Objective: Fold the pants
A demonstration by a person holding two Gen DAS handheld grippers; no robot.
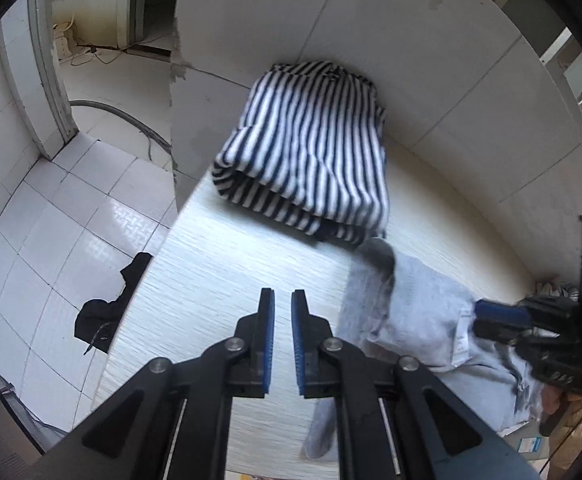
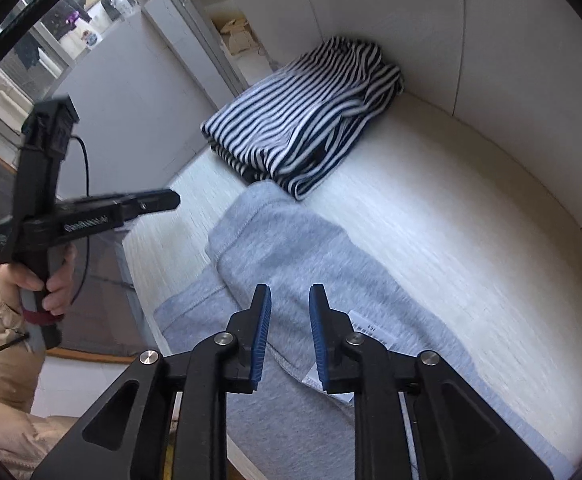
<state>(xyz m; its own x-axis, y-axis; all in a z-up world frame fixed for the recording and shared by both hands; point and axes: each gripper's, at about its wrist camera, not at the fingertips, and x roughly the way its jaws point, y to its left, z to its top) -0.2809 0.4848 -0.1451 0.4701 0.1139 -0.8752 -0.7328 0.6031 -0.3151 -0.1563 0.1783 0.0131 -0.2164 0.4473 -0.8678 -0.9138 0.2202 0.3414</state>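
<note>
Grey sweatpants (image 2: 291,248) lie partly folded on the white table (image 2: 451,220), one layer doubled over another, a white label (image 2: 365,326) showing. My right gripper (image 2: 290,292) hovers over them near the label, open, with nothing between its blue pads. In the left wrist view the pants (image 1: 415,312) lie to the right, and the right gripper (image 1: 481,318) hangs over their label. My left gripper (image 1: 282,294) is shut and empty above bare table, left of the pants. Seen from the right wrist, the left gripper (image 2: 173,199) is off the table's left edge, held by a hand (image 2: 57,280).
A folded navy-and-white striped garment (image 1: 307,148) lies at the back of the table against the wall, just touching the pants' far end. A black cloth (image 1: 107,308) lies on the tiled floor by the table's left edge. White wall panels close off the far side.
</note>
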